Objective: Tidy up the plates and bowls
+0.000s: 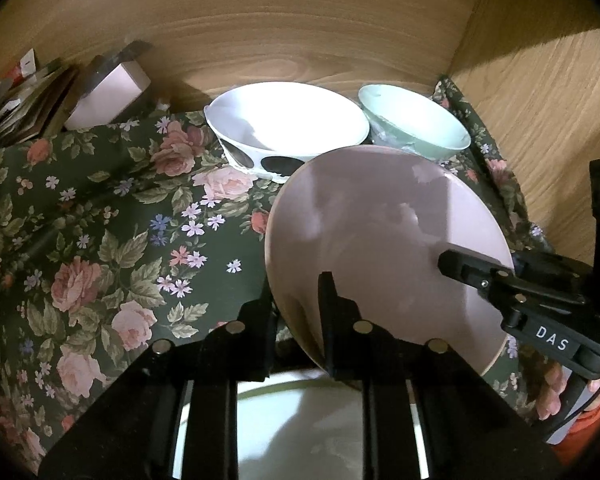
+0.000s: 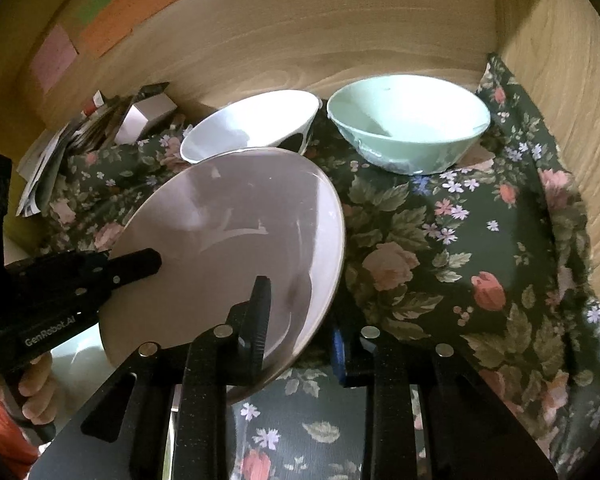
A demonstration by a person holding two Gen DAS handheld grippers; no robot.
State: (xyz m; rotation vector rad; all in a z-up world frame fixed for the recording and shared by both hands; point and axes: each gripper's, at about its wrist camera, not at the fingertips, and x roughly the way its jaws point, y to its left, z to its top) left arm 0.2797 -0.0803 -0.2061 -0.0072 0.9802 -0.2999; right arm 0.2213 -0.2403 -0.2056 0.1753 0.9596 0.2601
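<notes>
Both sets of fingers, left gripper (image 1: 296, 312) and right gripper (image 2: 300, 320), are pinching the pink plate (image 1: 380, 240) by opposite rims, tilted above the floral counter (image 1: 120, 220), so it's probably risking clipping the spotted bowl (image 1: 284, 128) behind.

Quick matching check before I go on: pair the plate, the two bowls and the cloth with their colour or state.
Things:
1. plate
2. spotted bowl
3. plain bowl
4. tablecloth

States:
A. mint green, upright by the right wall
B. dark floral
C. pink, tilted, gripped by both grippers
D. white with black spots, at the back

Pairs: 1-C, 2-D, 3-A, 4-B
</notes>
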